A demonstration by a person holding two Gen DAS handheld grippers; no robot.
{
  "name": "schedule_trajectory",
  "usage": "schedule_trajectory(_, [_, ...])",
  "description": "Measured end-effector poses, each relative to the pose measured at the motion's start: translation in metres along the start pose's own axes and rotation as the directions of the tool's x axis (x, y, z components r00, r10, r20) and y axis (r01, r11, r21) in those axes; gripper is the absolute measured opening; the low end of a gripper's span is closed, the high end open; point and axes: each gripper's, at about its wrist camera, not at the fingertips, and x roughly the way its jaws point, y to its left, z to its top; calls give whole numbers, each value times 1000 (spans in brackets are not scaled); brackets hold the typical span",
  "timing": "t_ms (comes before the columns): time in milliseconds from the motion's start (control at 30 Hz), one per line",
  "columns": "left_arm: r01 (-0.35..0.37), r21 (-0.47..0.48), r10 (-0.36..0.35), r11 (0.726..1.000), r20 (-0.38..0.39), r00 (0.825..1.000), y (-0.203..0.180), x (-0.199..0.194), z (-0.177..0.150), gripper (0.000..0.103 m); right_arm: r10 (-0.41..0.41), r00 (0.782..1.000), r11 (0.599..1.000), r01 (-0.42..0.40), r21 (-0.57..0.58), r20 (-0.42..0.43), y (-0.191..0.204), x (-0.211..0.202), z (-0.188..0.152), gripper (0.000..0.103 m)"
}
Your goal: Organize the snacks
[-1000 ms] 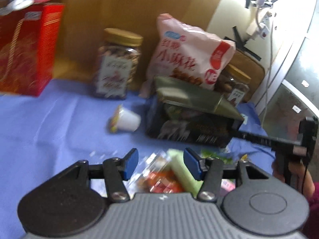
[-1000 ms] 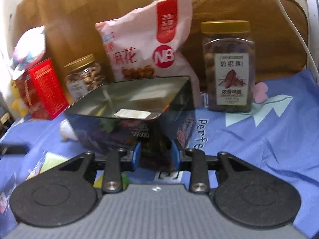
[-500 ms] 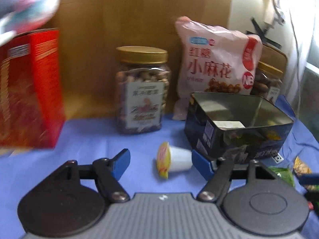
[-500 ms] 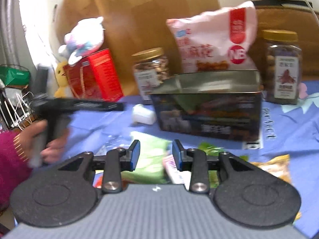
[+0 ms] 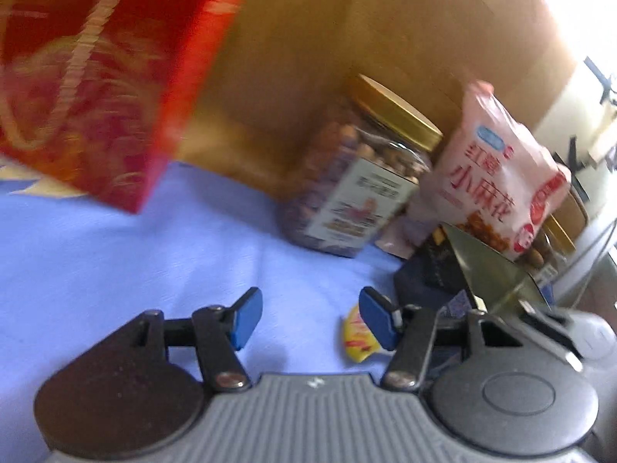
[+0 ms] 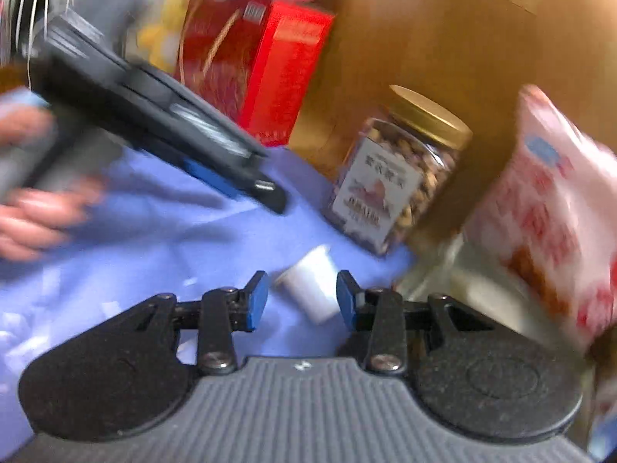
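A small white jelly cup [image 6: 312, 285] with a yellow lid [image 5: 356, 341] lies on its side on the blue cloth [image 5: 115, 270]. In the right wrist view it lies just ahead of my right gripper [image 6: 301, 301], in line with the gap; the jaws are opening and the pads do not touch it. My left gripper [image 5: 312, 320] is closing with only cloth between its fingers, and the cup lies just behind its right finger. A person's hand [image 6: 34, 208] holds the left gripper [image 6: 266, 189] at the upper left of the right wrist view. The dark open tin [image 5: 462, 277] stands to the right.
A red box [image 5: 96, 77] stands at the back left. A gold-lidded nut jar [image 5: 358, 193] and a pink snack bag [image 5: 497, 177] stand against brown cardboard [image 5: 327, 38]. Another jar [image 5: 555, 239] peeks out behind the tin. Both views are blurred and tilted.
Both views have swung left and rolled. The left jaws went wide, then narrowed; the cup shifted to their right finger. The right gripper left the packets and tin and now faces the cup.
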Motion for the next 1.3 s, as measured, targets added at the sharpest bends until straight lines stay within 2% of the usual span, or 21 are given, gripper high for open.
schedule_trajectory(100, [-25, -18, 26, 1000, 53, 998, 7, -23, -9, 56, 9, 997, 996, -16, -91, -72, 1, 31, 14, 46])
schedule_trajectory(200, [-25, -52, 30, 998, 88, 996, 17, -36, -14, 56, -22, 986, 979, -12, -203, -164, 11, 56, 15, 48])
schedule_trajectory(233, [-23, -56, 28, 998, 93, 995, 19, -37, -14, 56, -33, 986, 974, -5, -228, -165, 12, 60, 15, 47])
schedule_trajectory(333, [-25, -60, 30, 998, 94, 995, 27, -36, -11, 56, -10, 980, 982, -28, -189, -198, 3, 62, 18, 45])
schedule_trajectory(400, [-30, -58, 34, 998, 74, 997, 29, -36, -13, 56, 10, 983, 987, -39, -156, -184, 3, 52, 14, 45])
schedule_trajectory(533, [7, -45, -4, 999, 64, 998, 23, -43, -18, 56, 117, 987, 991, -124, -56, -107, 31, 1, 10, 46])
schedule_trajectory(667, [75, 4, -75, 997, 67, 995, 11, -69, -43, 60, 190, 982, 976, -189, -107, -7, 78, -65, -15, 46])
schedule_trajectory(767, [118, 52, -119, 992, 16, 993, 4, -84, -75, 60, 179, 984, 972, -175, -158, 13, 112, -96, -43, 46])
schedule_trajectory(800, [126, 72, -125, 989, -6, 992, 1, -89, -88, 60, 179, 984, 973, -175, -152, 14, 120, -102, -53, 46])
schedule_trajectory(867, [135, 116, -131, 984, -43, 990, -7, -100, -110, 60, 175, 984, 978, -170, -124, 29, 127, -107, -65, 54])
schedule_trajectory(900, [137, 132, -131, 982, -53, 990, -10, -106, -119, 60, 168, 985, 981, -163, -110, 39, 129, -109, -71, 64])
schedule_trajectory(933, [141, 144, -134, 979, -60, 989, -13, -112, -128, 60, 167, 985, 983, -162, -88, 54, 130, -112, -76, 68])
schedule_trajectory(1133, [170, 145, -157, 975, -97, 983, -23, -125, -151, 60, 159, 981, 985, -166, 56, 107, 116, -116, -94, 68])
schedule_trajectory(1300, [186, 178, -166, 966, -123, 978, -40, -122, -158, 52, 151, 982, 978, -165, 124, 115, 117, -120, -102, 66])
